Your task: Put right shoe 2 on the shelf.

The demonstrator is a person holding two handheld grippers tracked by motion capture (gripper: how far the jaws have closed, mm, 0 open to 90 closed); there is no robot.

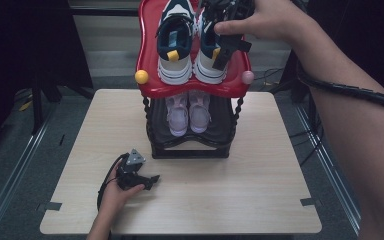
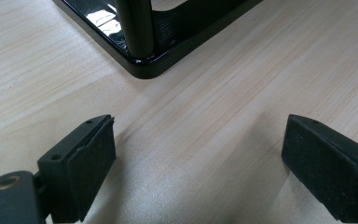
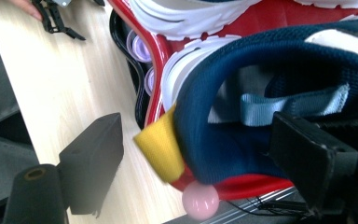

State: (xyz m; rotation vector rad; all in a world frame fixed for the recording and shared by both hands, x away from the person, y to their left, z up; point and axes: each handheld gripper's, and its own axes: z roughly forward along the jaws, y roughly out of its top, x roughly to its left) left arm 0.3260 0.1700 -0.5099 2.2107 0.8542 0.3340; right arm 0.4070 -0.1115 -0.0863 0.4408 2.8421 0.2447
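Between the right claw's (image 3: 191, 154) spread, unloaded jaws sits the heel of the right-hand navy sneaker (image 1: 211, 47) on the red top shelf (image 1: 195, 87); placement looks finished. Next: back out cleanly. Left claw (image 2: 198, 154) is open, resting on the counter (image 1: 260, 165).

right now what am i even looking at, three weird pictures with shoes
A person holds a hand tool with two black jaws in each hand. The high view looks down on a wooden table bearing a two-tier shoe rack. Navy and white sneakers sit on its red top shelf, pink shoes below. The other two pictures come from cameras riding on each tool. The left gripper rests on the table by the rack's base, open and empty. The right gripper is up at the right sneaker, its jaws open on either side of the heel, not pressing it.
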